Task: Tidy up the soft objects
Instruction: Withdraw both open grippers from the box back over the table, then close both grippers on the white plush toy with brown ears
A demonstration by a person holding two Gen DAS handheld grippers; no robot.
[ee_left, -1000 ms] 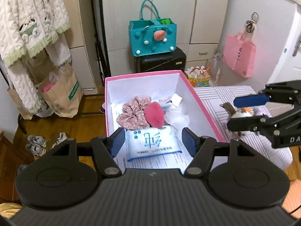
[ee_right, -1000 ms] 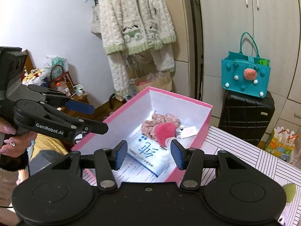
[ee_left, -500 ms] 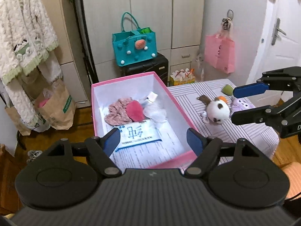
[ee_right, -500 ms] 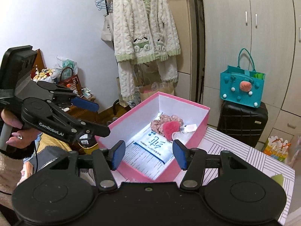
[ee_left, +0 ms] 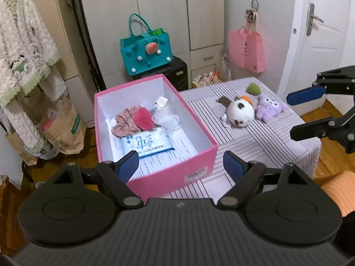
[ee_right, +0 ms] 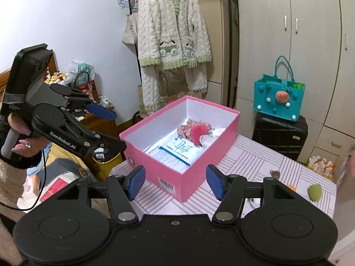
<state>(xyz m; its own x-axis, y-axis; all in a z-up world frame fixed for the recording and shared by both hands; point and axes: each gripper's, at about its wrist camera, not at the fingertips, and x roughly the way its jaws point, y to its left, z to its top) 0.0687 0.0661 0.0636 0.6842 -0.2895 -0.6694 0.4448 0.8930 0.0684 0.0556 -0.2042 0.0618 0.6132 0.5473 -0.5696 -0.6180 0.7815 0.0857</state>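
Observation:
A pink box [ee_left: 197,161] [ee_right: 153,166] stands on the striped table. Inside lie a floral scrunchie [ee_left: 125,120], a red sponge [ee_left: 143,118] [ee_right: 197,132], a clear bag [ee_left: 166,119] and a white wipes pack [ee_left: 147,144] [ee_right: 180,145]. On the table to its right lie a white plush bird [ee_left: 240,113], a purple plush [ee_left: 269,106] and a green sponge [ee_left: 254,88] [ee_right: 315,190]. My left gripper [ee_left: 180,166] [ee_right: 111,130] is open and empty, above the box's near end. My right gripper [ee_right: 175,180] [ee_left: 306,115] is open and empty, above the table's right edge.
The striped table [ee_left: 255,141] ends close to the right. A teal felt bag [ee_left: 146,48] sits on a black suitcase [ee_right: 281,133] behind the table. A pink bag [ee_left: 247,48] hangs on the wall, a fleece robe [ee_right: 170,33] on a rack, and a paper bag [ee_left: 64,128] stands on the floor.
Both grippers have pulled back and up from the box, staying open. The plush toys and green sponge have come into the left wrist view. Box contents have not moved.

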